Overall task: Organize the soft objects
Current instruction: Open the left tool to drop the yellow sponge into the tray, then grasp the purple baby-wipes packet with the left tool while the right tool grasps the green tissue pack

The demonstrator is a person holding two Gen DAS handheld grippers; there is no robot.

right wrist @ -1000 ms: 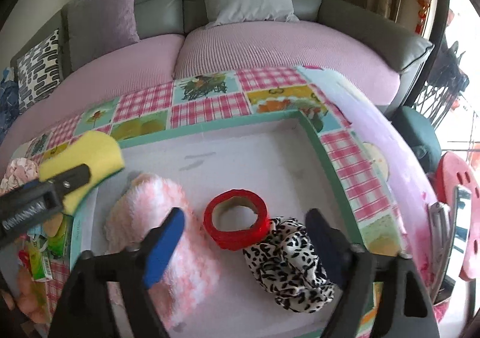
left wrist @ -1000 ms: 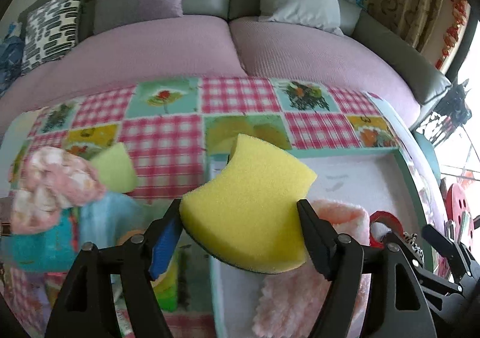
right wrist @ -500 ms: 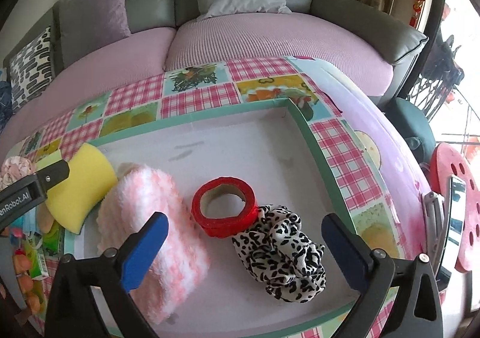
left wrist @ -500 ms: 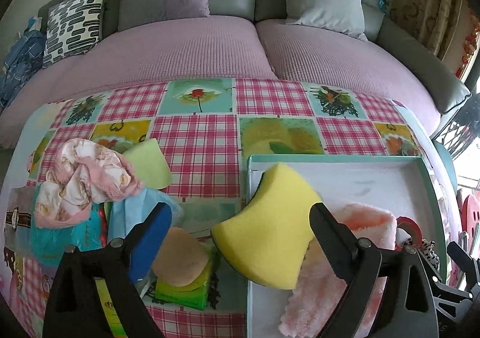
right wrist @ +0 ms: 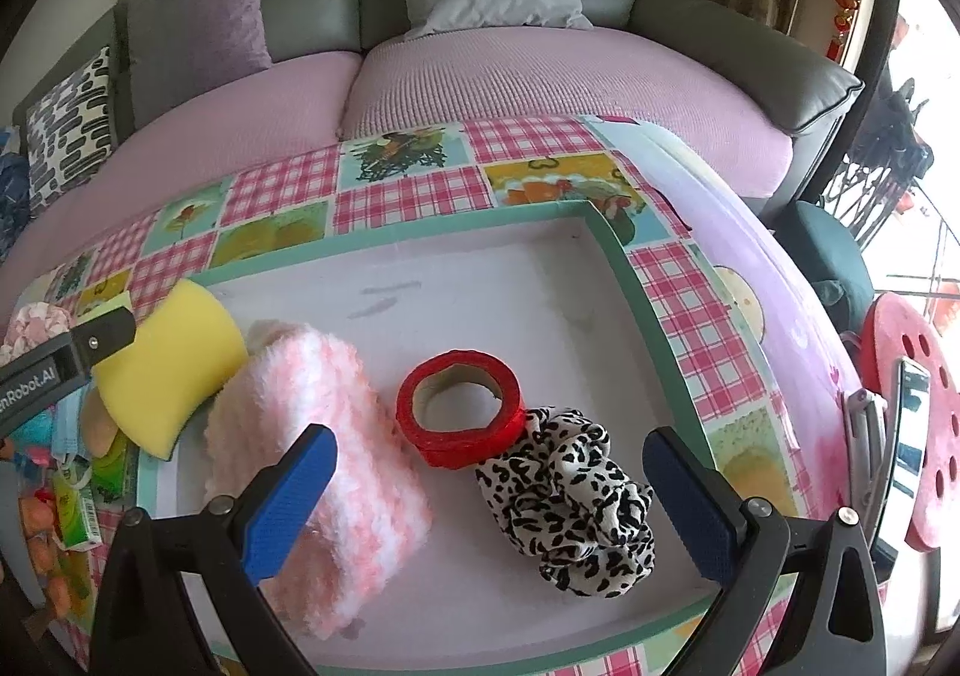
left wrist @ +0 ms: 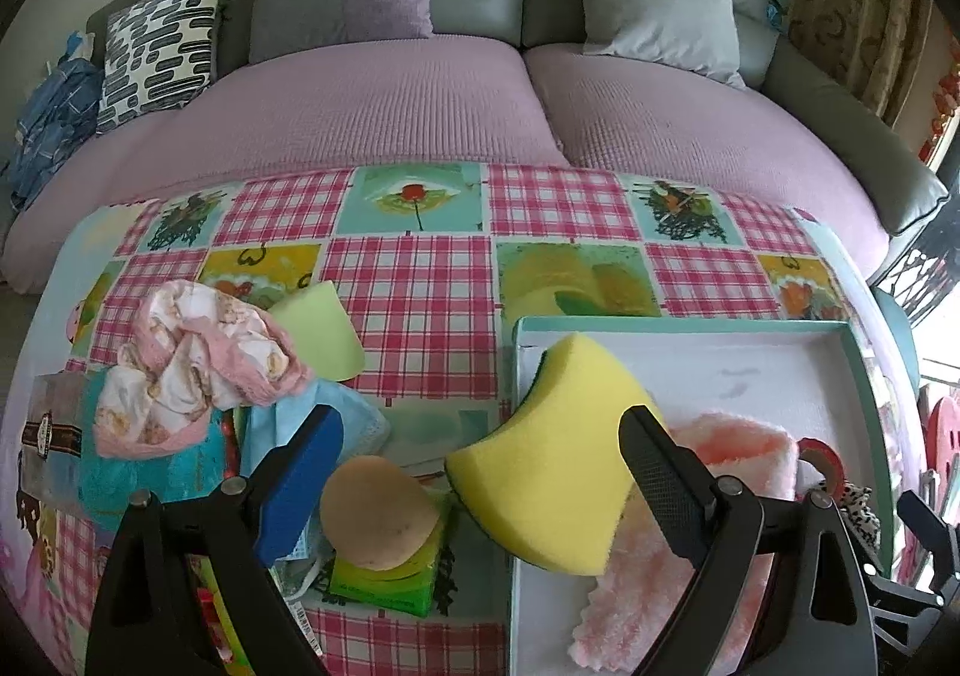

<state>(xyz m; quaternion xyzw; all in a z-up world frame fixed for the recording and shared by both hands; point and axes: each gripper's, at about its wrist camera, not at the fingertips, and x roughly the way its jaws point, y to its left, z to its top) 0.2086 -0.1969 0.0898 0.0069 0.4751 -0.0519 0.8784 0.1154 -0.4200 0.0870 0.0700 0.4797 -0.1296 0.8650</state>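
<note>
Over the tray's left rim (left wrist: 515, 436), in the left wrist view, the yellow sponge (left wrist: 552, 460) is perched, released by the wide-open left gripper (left wrist: 480, 460); light and springy, it is best pinched across its flat faces. In the right wrist view, the right gripper (right wrist: 489, 487) is held wide and empty above the pink towel (right wrist: 312, 436).

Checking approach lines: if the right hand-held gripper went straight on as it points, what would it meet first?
Probably the red tape roll in the tray, centred between its open fingers; depth is unclear, and the leopard-print scrunchie lies close.

Soft daylight from the right, glare there; sharp, strongly fisheye-bent edges.
</note>
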